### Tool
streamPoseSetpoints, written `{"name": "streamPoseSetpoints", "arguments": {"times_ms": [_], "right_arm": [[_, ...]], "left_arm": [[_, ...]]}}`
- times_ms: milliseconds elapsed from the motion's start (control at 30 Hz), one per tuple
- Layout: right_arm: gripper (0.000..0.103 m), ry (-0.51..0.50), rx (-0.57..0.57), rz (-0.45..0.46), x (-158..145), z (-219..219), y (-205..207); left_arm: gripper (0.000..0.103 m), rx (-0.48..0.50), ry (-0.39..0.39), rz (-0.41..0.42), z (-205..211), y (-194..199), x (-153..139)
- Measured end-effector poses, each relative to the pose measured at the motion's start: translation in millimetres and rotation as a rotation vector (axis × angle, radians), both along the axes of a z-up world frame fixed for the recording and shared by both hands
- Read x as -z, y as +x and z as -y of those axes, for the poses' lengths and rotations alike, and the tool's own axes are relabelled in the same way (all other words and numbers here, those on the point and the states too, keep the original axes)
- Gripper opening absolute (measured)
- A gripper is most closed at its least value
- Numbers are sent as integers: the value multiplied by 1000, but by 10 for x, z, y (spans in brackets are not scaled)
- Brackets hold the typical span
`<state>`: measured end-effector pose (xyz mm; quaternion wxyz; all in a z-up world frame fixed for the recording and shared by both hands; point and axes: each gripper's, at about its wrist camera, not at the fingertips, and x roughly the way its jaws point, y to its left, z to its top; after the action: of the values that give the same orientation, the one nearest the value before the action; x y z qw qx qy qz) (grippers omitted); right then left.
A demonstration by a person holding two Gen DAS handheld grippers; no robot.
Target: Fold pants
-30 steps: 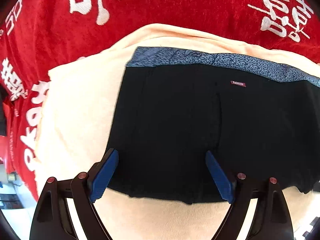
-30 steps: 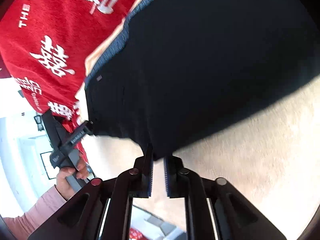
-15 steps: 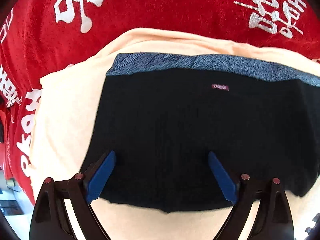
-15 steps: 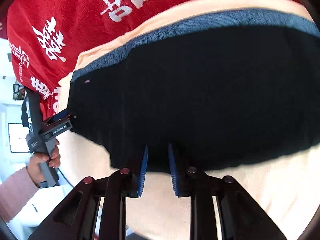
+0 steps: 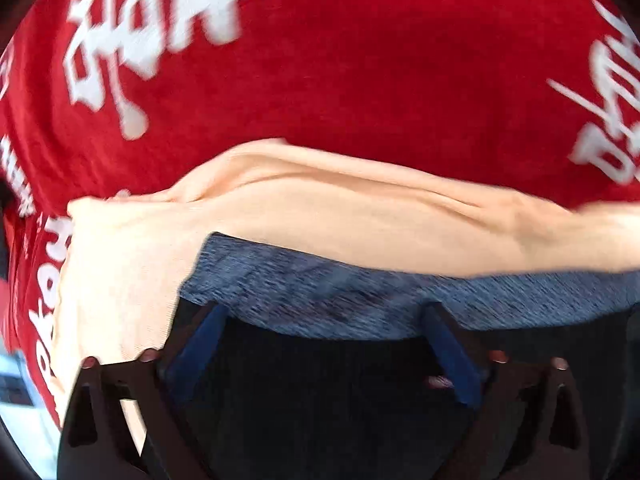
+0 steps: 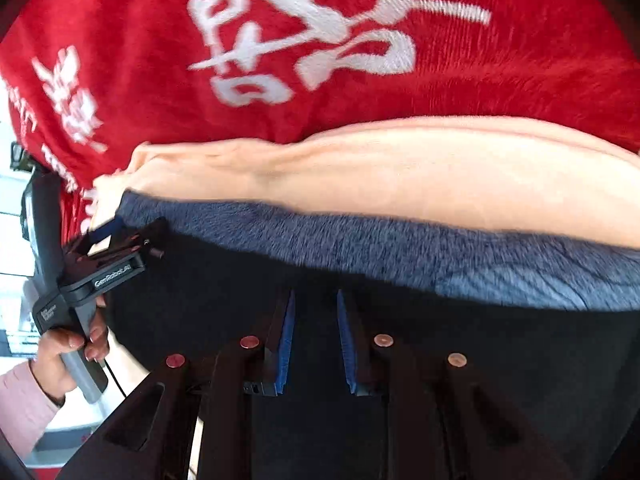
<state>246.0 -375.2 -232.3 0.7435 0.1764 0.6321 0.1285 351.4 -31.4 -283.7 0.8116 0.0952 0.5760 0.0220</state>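
Note:
Black shorts with a blue heathered waistband lie flat on a cream cloth. My left gripper is open wide, low over the shorts with its tips at the waistband's left end. My right gripper is open with a narrow gap, over the black fabric just below the waistband. The left gripper also shows in the right wrist view, at the waistband's left corner, held by a hand.
A red blanket with white characters covers the surface beyond the cream cloth and shows in the right wrist view too. A pink-sleeved arm and a bright room lie at the far left.
Both grippers have moved forward over the shorts toward the waistband. The right gripper has opened, letting go of the shorts' edge. The left stays open wide.

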Motion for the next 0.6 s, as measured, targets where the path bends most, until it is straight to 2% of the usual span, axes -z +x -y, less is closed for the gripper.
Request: {"name": "streamPoseSetpoints", "arguments": {"times_ms": [200, 300, 367, 400, 467, 600], "right_arm": [[24, -19, 74, 21, 46, 104, 263], [24, -40, 85, 54, -140, 274, 135], [25, -105, 68, 74, -237, 381, -11], [28, -144, 60, 77, -260, 505, -109], [28, -226, 62, 58, -214, 776, -216], [26, -184, 182, 63, -229, 1476, -340]], "left_arm": [[102, 9, 8, 2, -77, 37, 25], [102, 3, 12, 1, -22, -9, -20], [102, -5, 13, -1, -10, -22, -40], [102, -9, 16, -3, 4, -35, -61], [102, -12, 31, -3, 15, -50, -112], [102, 27, 50, 14, 169, -225, -341]]}}
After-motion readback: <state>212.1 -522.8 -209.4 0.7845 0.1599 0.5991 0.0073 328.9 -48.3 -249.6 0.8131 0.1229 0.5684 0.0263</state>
